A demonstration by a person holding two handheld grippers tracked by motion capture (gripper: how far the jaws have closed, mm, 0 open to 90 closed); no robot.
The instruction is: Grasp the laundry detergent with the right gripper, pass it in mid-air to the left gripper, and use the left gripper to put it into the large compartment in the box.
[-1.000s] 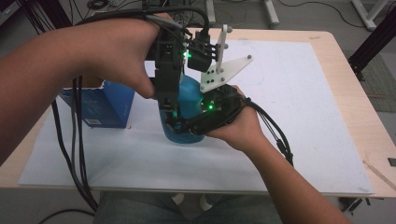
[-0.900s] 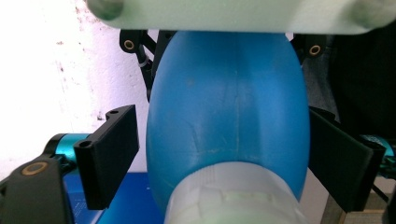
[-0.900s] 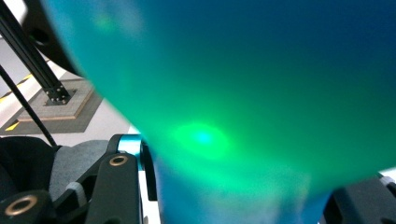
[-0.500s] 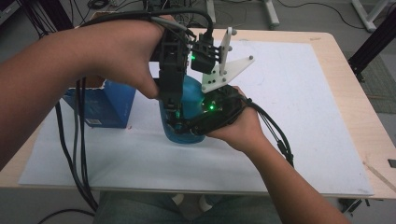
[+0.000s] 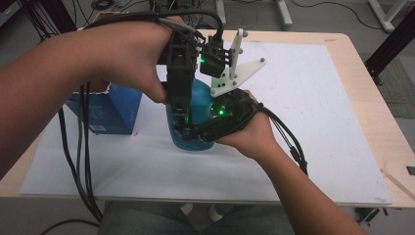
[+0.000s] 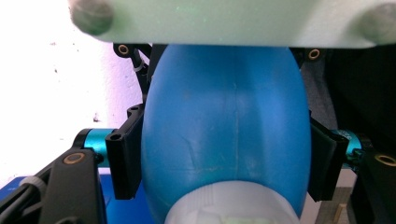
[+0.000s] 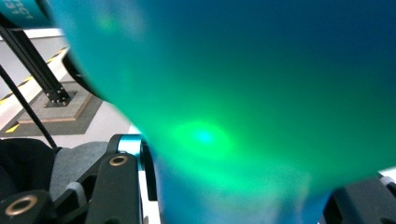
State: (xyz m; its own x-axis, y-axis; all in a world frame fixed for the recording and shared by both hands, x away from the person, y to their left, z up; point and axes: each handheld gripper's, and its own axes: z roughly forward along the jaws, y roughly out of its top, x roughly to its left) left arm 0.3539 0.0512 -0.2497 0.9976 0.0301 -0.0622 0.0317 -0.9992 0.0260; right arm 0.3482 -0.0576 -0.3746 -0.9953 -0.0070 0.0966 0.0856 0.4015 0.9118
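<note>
Between the left gripper's (image 6: 226, 154) two black pads we see a blue bottle (image 6: 224, 121), its rounded body spanning the whole gap — the jaws have just been closing and now press both flanks. Below, in the high view, the right gripper (image 5: 188, 132) clamps the same bottle (image 5: 203, 95) low on its body, held shut upon it, the left gripper (image 5: 180, 115) coming from above. Left of both claws stands a blue box (image 5: 110, 110), near but apart. To their right the white sheet (image 5: 313, 112) lies open toward the table's (image 5: 372, 98) wooden edge — free room.
</note>
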